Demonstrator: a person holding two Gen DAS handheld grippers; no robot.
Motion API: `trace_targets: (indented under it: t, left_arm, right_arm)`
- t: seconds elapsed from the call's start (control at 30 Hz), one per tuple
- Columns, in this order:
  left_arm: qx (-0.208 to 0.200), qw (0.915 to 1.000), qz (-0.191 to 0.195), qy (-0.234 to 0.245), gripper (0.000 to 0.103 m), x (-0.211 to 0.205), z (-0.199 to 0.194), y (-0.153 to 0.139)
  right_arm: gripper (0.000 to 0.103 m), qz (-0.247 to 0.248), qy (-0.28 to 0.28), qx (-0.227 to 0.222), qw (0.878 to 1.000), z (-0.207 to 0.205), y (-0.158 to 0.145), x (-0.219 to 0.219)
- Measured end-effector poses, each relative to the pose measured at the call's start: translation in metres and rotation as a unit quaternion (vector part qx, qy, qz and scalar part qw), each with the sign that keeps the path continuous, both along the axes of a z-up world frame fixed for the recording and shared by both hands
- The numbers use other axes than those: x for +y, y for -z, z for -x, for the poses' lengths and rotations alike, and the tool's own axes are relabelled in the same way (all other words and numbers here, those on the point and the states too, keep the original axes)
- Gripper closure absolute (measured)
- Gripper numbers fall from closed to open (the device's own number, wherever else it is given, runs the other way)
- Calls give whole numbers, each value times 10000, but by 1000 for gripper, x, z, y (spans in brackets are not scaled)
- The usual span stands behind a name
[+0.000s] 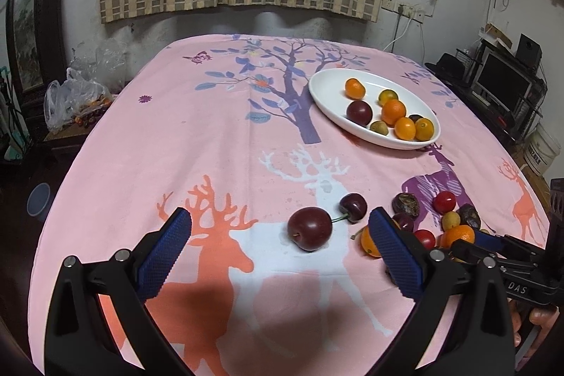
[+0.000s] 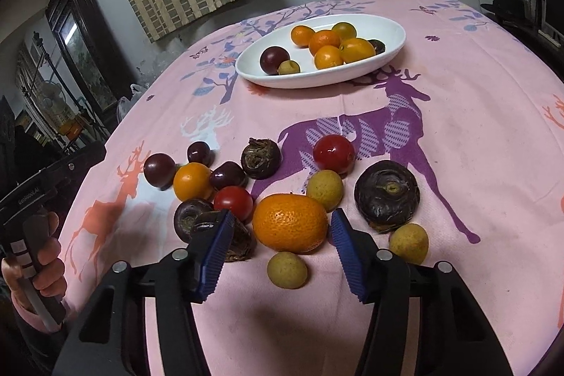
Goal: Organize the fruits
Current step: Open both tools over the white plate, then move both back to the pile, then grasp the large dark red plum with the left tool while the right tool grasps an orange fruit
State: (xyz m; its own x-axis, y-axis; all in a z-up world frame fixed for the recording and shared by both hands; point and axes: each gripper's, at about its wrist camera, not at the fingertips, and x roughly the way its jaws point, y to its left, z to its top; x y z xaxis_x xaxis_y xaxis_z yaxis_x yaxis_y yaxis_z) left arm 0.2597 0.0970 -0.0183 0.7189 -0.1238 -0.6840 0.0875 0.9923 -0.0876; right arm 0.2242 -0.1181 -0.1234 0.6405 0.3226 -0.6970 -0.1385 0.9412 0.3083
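Note:
A white oval plate [image 1: 328, 94] [image 2: 246, 67] at the far side of the table holds several oranges, a dark plum and small green fruits. My left gripper [image 1: 280, 224] is open, its jaws on either side of a dark red plum [image 1: 309, 228] lying on the cloth, with a cherry [image 1: 353, 207] just beyond. My right gripper [image 2: 282, 228] is open around a large orange [image 2: 289, 222], not touching it. Around the orange lie cherry tomatoes [image 2: 333, 153], dark water chestnuts [image 2: 386, 194], yellow-green fruits [image 2: 287, 269] and a smaller orange [image 2: 192, 181].
The table has a pink deer-print cloth [image 1: 211, 136]. Plastic bags [image 1: 75, 94] sit off the table's left side. A monitor and shelf [image 1: 504, 83] stand at the right. The right gripper's body [image 1: 511, 256] shows in the left wrist view, and the left hand [image 2: 38, 256] in the right.

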Motion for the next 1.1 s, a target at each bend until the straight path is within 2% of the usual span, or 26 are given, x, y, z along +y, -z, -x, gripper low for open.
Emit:
trace_targets:
  t: [0.07,0.17,0.27,0.33,0.4,0.5,0.67,0.83,0.93,1.1]
  left_arm:
    - [36,10000,19,-76,4,4,-2,2]
    - [100,9999,68,-94,4,6,-6,7]
    - [256,9995,139,121,5,0,-9,16]
    - [346,9989,60,303,12,-10,-12,23]
    - [494,9977,11,466,29,-18,-16,31]
    - [724,9961,15,503,41,-23,-25,44]
    - [720,9960,-67,527,42,-29,-32,48]
    - [867,9946,-194,539,51,-32,-39,58]
    - [899,9942,-208,551,61,-33,-39,60]
    - [838,9944,-347,551,63,-37,-36,60]
  right_arm:
    - [59,43,-4,38,10000,-1,2,0]
    - [60,-92,-24,-21,10000,1,0,-4]
    - [60,-261,89,-261,9993,5,-7,-13]
    - [60,-257,154,-418,9987,9,-11,-16]
    - [60,-278,128,-496,9983,12,-14,-17]
    - [60,-386,36,-501,9980,13,-15,-18]
    - [60,-479,-12,-603,9970,15,-20,-20]
    - [60,-550,-35,-633,9965,18,-21,-22]
    - [60,-572,-43,-662,9962,19,-22,-22]
    - [60,-593,-54,-694,9958,21,-23,-23]
